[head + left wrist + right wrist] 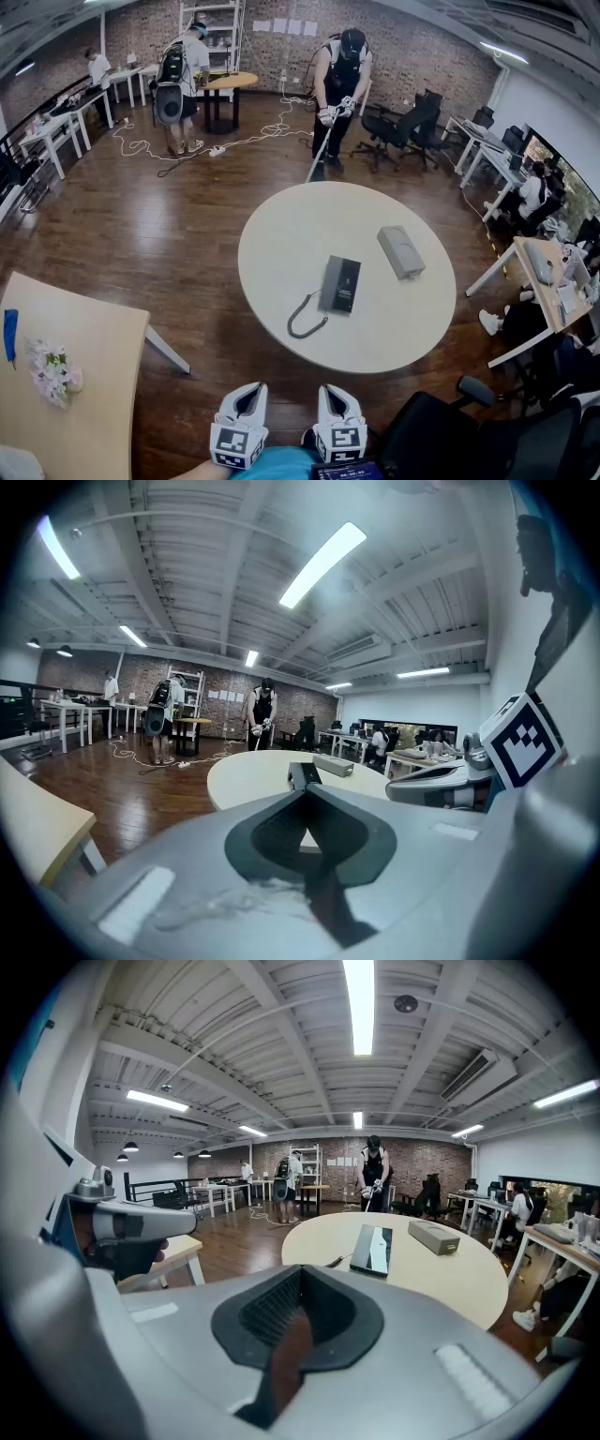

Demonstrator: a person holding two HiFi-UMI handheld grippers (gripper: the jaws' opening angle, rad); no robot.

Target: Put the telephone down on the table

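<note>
Head view: left hand-held gripper and right hand-held gripper, both white, side by side at bottom edge, short of round white bench. On bench, near centre, lies dark grey flat telephone with coiled cord; grey rectangular box near it, not touching.

Left gripper view: jaws together, nothing between; telephone on bench beyond tips.

Right gripper view: jaws together, empty; telephone flat on bench, box to its right.

Dark wooden floor gleaming across the room, brick wall at the far end, white shelving against it, round yellow table nearby, white desks lining the left, black office chairs on the right, strip lights glowing overhead
</note>
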